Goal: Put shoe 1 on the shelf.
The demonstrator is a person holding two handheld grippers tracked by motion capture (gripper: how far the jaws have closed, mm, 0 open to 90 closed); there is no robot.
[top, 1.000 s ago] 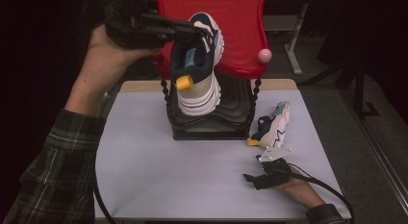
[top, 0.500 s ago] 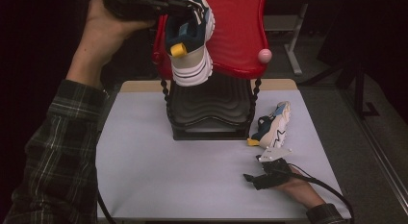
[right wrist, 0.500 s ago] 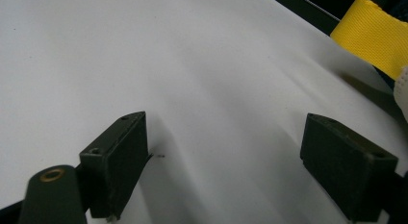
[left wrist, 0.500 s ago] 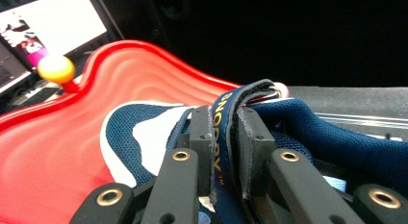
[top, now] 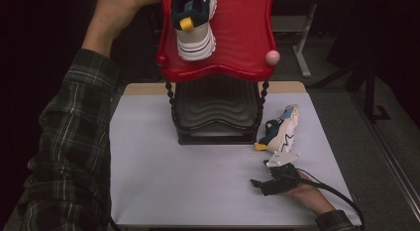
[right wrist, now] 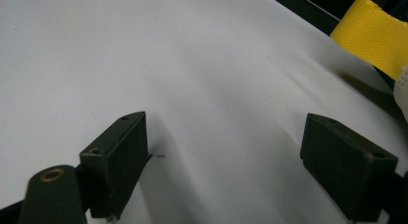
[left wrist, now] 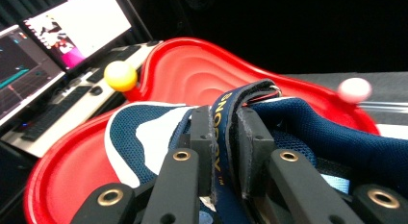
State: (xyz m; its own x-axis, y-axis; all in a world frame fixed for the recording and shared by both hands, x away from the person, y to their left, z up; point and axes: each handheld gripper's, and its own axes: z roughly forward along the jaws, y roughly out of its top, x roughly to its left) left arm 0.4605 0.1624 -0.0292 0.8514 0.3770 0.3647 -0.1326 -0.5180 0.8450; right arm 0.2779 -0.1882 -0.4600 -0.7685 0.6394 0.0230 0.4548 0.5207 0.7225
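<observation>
A navy, white and beige sneaker (top: 193, 23) with a yellow heel tab hangs over the left side of the red top tray (top: 242, 57) of a two-tier rack. In the left gripper view my left gripper (left wrist: 223, 123) is shut on the sneaker's blue lettered pull strap (left wrist: 222, 104), with the red tray (left wrist: 192, 75) just beneath. The matching sneaker (top: 280, 129) lies on its side on the white table (top: 198, 191), right of the rack's black lower tier (top: 215, 109). My right gripper (top: 267, 176) rests on the table near that sneaker, open and holding nothing (right wrist: 231, 142).
A pink ball (top: 272, 57) and a yellow ball (left wrist: 120, 76) cap the rack's corner posts. Monitors and a keyboard (left wrist: 62, 108) stand beyond the rack. The second sneaker's yellow tab (right wrist: 375, 31) lies just ahead of the right jaws. Dark floor surrounds the table.
My left gripper has lifted the sneaker from over the black lower tier up and back until it is over the red top tray. The right gripper has stayed still.
</observation>
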